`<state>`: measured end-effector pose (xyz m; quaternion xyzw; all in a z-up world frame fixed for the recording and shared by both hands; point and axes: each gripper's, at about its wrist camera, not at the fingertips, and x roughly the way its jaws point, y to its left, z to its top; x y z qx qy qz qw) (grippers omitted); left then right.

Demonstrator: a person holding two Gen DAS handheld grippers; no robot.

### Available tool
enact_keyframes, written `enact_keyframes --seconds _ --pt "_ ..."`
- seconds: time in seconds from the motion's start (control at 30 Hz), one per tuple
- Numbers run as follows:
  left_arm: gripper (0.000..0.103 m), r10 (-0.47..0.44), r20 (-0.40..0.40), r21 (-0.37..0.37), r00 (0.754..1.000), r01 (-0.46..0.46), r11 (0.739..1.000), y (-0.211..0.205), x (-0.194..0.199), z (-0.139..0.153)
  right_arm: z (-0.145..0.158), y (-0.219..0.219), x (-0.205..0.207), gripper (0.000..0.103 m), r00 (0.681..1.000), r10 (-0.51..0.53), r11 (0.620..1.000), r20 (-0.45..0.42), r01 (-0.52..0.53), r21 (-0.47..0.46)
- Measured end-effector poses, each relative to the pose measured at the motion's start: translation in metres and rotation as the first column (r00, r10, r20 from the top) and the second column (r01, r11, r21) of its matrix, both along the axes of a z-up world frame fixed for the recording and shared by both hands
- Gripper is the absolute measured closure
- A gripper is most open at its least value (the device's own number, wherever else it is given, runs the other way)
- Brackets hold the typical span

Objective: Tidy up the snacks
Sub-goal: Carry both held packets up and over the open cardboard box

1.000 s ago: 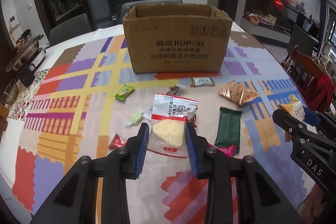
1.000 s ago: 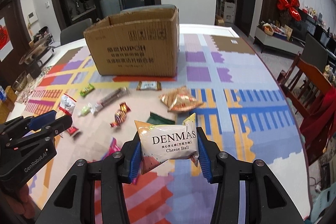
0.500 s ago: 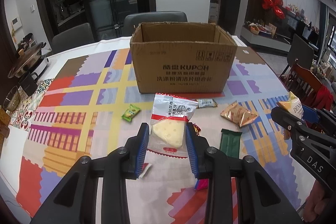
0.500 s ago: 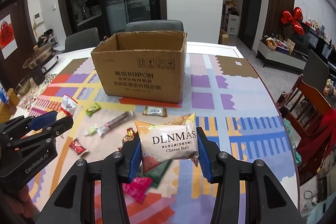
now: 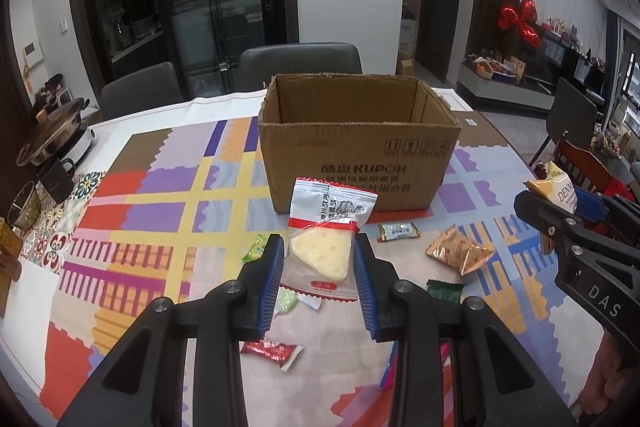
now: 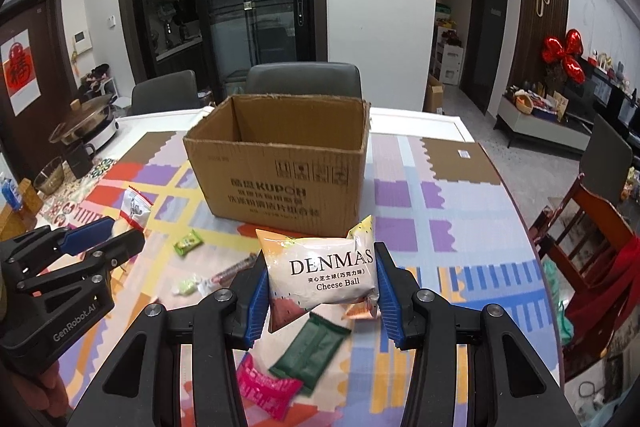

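My left gripper (image 5: 319,269) is shut on a clear packet with a yellow cheese wedge (image 5: 323,254), held above the table. My right gripper (image 6: 322,286) is shut on a white DENMAS Cheese Ball bag (image 6: 323,277), also lifted. An open brown cardboard box (image 5: 356,143) (image 6: 280,171) stands straight ahead of both, its inside showing bare walls. Loose snacks lie on the patterned cloth below: a green pack (image 6: 316,347), a pink pack (image 6: 266,385), a gold pack (image 5: 460,253), a red candy (image 5: 272,351). Each gripper shows at the edge of the other's view: the right gripper (image 5: 560,203), the left gripper (image 6: 112,233).
A pot (image 5: 52,137), a black mug (image 5: 58,173) and a glass bowl (image 5: 24,205) stand at the table's left edge. Grey chairs (image 5: 300,61) sit behind the box. A wooden chair with red cloth (image 6: 592,227) stands to the right.
Both grippers have risen with their packets, and the table snacks sit lower in view. The box's open top now shows its inside walls. Both grips are unchanged.
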<state>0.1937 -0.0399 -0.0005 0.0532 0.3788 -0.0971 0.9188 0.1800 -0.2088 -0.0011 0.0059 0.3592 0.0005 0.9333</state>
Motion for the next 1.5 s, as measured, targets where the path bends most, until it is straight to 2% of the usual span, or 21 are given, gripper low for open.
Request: enact_keyframes --seconds 1.0,1.5 --pt "0.068 0.001 0.091 -0.001 0.996 -0.001 1.000 0.002 0.058 0.040 0.044 0.007 0.059 0.055 0.993 -0.007 0.999 0.118 0.011 -0.034" --pt "0.067 -0.008 0.120 0.006 0.993 0.007 1.000 -0.005 0.099 0.047 0.049 0.010 0.098 0.055 0.992 0.002 0.999 0.126 0.004 -0.049"
